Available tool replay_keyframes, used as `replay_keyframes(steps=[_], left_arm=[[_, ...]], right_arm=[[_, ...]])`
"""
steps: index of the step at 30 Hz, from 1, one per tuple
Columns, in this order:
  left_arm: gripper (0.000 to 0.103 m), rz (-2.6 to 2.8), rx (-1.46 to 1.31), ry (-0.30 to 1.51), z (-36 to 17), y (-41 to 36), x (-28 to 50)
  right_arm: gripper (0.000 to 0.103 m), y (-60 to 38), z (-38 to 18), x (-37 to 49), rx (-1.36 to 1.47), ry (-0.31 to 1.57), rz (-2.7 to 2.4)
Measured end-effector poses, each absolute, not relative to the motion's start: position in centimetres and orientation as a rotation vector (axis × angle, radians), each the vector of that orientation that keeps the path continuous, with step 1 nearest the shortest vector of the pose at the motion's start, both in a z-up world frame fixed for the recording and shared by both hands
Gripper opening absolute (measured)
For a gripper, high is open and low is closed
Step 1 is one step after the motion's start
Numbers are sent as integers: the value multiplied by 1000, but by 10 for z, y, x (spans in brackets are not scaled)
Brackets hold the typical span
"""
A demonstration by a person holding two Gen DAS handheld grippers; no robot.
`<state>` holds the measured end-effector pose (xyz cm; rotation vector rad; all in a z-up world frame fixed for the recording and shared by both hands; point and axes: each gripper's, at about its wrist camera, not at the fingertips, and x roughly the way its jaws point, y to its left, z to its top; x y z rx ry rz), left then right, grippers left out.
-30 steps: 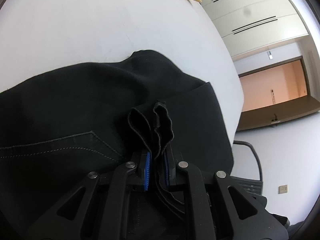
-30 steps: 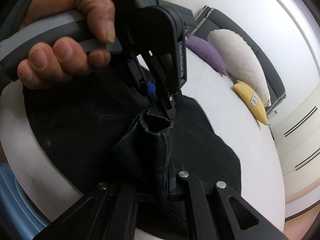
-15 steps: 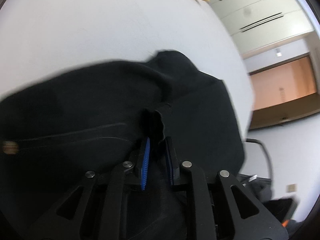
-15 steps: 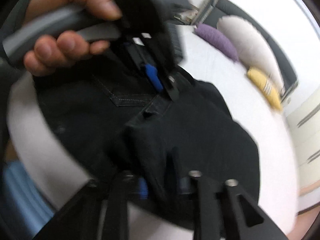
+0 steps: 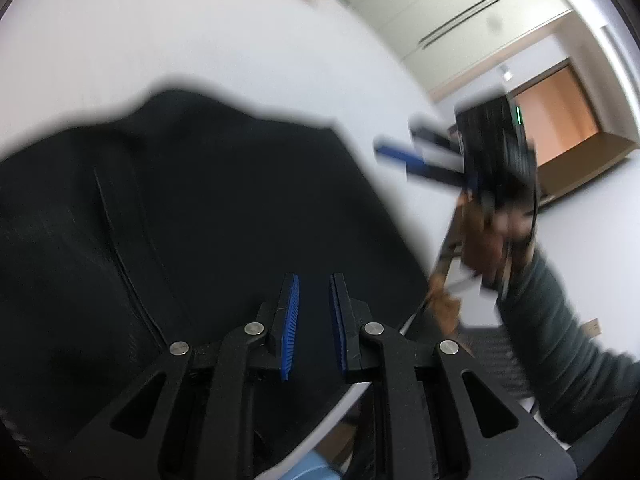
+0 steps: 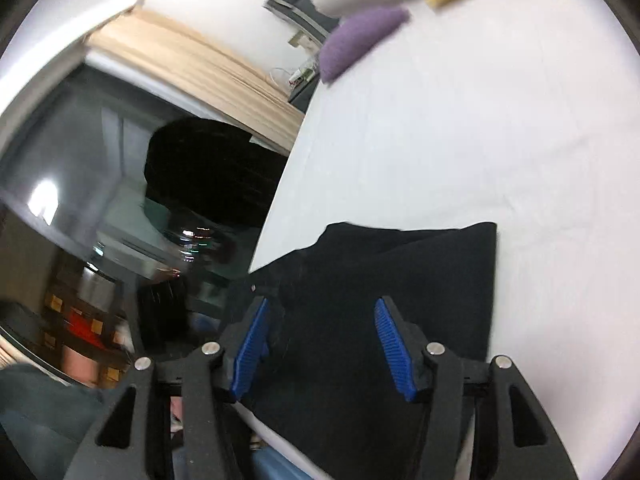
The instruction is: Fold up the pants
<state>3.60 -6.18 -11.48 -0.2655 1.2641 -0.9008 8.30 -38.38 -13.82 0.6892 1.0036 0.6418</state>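
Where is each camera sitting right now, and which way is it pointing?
Left wrist: on the left tool, looking along its open fingers over the black pants; the right tool and sleeve show at right.
Right wrist: on the right tool, open, facing the pants and pillows.
Shared: pants, white bed.

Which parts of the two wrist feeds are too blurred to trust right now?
Left wrist view: heavy motion blur on the right gripper and the hand behind it, and the pants edge is smeared; the left gripper itself is sharp. Right wrist view: pillows streaked and the room at left smeared, while the pants edge on the bed reads fairly clearly.
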Motion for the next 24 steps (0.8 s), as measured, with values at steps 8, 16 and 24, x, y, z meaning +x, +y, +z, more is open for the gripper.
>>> replay_keyframes(steps=[8, 16, 24], left_arm=[[15, -896, -397, 1295, -151, -37, 43], [15, -852, -391, 1235, -149, -21, 31], [76, -694, -475, 1042, -97, 52, -17]], right_arm=[[49, -400, -203, 89, 835, 1097, 662], [51, -378, -185, -22, 741, 1165, 715], [71, -361, -131, -50, 811, 864, 751]])
